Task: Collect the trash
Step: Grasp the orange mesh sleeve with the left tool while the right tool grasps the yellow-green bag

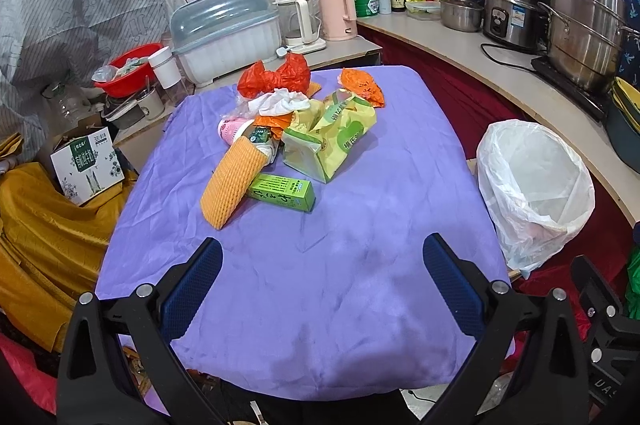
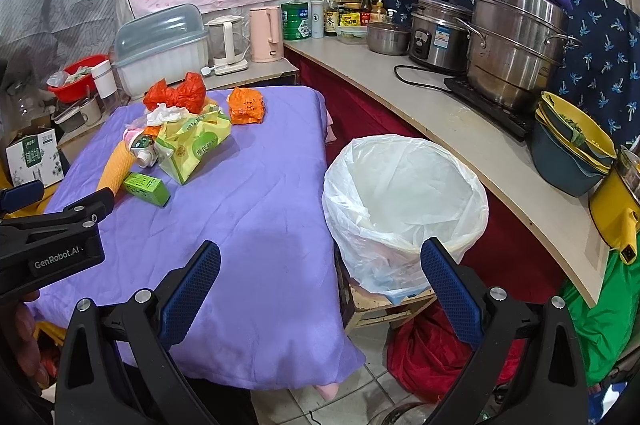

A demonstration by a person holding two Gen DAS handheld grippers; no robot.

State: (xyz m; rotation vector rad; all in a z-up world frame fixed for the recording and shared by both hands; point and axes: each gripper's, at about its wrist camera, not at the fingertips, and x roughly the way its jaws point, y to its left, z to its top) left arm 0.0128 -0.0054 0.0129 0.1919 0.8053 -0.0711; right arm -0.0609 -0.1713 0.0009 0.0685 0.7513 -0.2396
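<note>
On the purple-covered tabletop (image 1: pixel 360 225), the trash lies heaped toward the far side: an orange foam sleeve (image 1: pixel 230 181) leftmost, a green box (image 1: pixel 282 191) touching it, then a yellow-green tissue pack (image 1: pixel 332 141), with a red plastic bag (image 1: pixel 276 75) behind. The left tool (image 1: pixel 322 289) hangs wide open and empty over bare cloth. Right of the tabletop stands the white-lined bin (image 2: pixel 404 197); the right tool (image 2: pixel 320 289), equally spread and empty, straddles its near rim.
</note>
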